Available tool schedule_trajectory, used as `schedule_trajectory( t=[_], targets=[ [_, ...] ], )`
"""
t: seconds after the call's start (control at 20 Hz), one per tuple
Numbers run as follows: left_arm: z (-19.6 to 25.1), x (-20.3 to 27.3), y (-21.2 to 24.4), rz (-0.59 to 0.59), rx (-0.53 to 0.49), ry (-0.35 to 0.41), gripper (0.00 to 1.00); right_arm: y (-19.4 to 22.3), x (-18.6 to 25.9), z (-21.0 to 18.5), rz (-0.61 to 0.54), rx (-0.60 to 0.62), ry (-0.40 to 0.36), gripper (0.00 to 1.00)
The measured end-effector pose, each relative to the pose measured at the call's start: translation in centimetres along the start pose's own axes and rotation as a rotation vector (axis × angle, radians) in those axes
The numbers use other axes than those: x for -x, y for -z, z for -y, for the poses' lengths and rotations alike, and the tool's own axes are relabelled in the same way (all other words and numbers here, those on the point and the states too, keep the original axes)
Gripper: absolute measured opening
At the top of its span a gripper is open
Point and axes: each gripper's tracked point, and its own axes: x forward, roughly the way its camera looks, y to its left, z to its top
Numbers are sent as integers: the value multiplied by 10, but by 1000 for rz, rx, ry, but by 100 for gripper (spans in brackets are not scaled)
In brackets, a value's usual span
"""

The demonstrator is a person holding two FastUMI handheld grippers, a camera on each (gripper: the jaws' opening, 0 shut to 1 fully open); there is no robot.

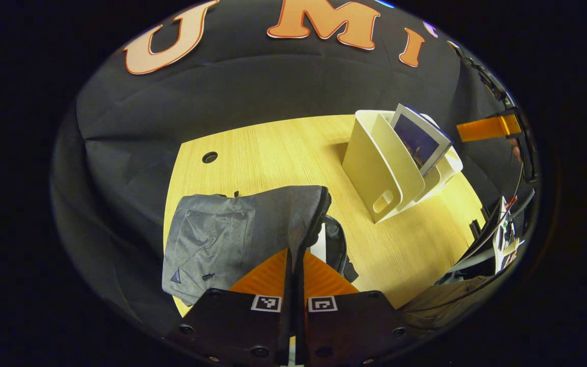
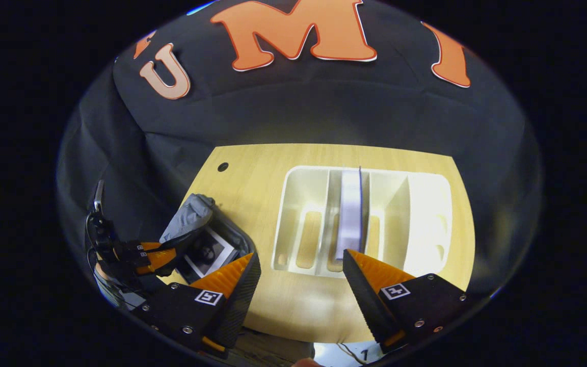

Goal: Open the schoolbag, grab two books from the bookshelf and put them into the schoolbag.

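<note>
At 9 o'clock on wood-grain table [image 2: 293,306], L gripper [image 1: 295,265] pinches grey fabric schoolbag [image 1: 222,234] flap shut; R gripper [image 2: 298,270] gapes wide, empty, over slotted white bookshelf [image 2: 390,204] w/ thin upright book [image 2: 350,209].

The worktop [image 2: 252,168] is pale wood-grain with a rounded edge and a small round cable hole [image 2: 222,166] near its far left corner. Two things rest directly on it. A grey schoolbag [image 1: 222,234] lies at the left tongs [image 1: 294,265], its opening edge between their fingers. A white divided bookshelf [image 2: 314,224] stands just ahead of the right tongs [image 2: 301,265], with one book [image 2: 350,214] upright in a middle slot.
</note>
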Motion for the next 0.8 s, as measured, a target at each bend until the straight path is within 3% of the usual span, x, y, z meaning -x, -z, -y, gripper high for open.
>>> schedule_trajectory(
  t=[0.3,0.8],
  targets=[
    [5,-5,5,-24,22,-35,5,-15,-17,31,-82,16,0,97],
    [14,-13,18,-72,96,-115,5,-16,-99,57,-220,-11,-4,94]
  ],
)
